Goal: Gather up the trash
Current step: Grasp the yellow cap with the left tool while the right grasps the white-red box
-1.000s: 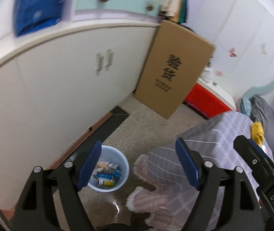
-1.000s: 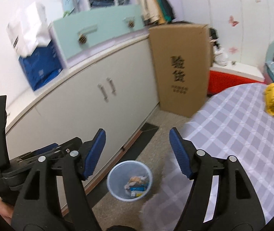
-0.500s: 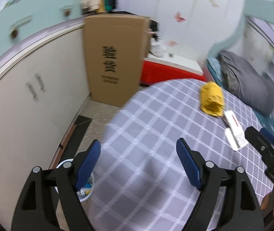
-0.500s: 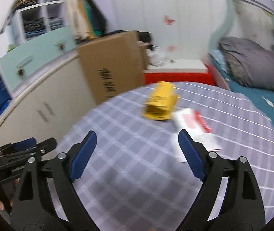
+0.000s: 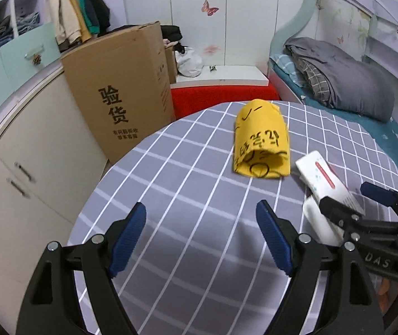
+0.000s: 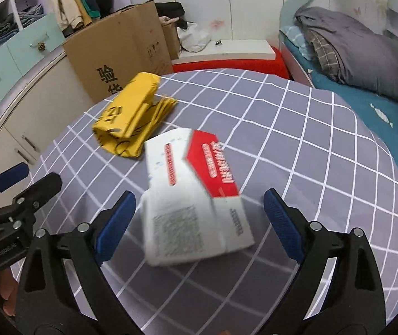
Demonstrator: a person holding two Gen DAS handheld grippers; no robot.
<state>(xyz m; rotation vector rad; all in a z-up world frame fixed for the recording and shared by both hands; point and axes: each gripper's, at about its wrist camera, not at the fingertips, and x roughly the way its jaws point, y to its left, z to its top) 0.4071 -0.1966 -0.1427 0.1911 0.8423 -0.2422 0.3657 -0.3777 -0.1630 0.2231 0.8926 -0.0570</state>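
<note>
crumpled yellow bag [image 5: 261, 139]; flat carton [image 6: 196, 198]

White-and-red flat paper packet [image 6: 196, 198]: motion-blurred in right wrist view; red lettering and grey fine print unreadable. In left wrist view the same packet [image 5: 321, 178] is partly covered at its near end by the right gripper [image 5: 366, 203]. Crumpled yellow plastic bag with black print [image 5: 261, 142]: characters too folded to read. Grey checked cloth on the counter [image 6: 310, 145]: near edge cut off by both frames. Tall brown cardboard box [image 5: 123, 89]: base hidden behind the counter.
</note>
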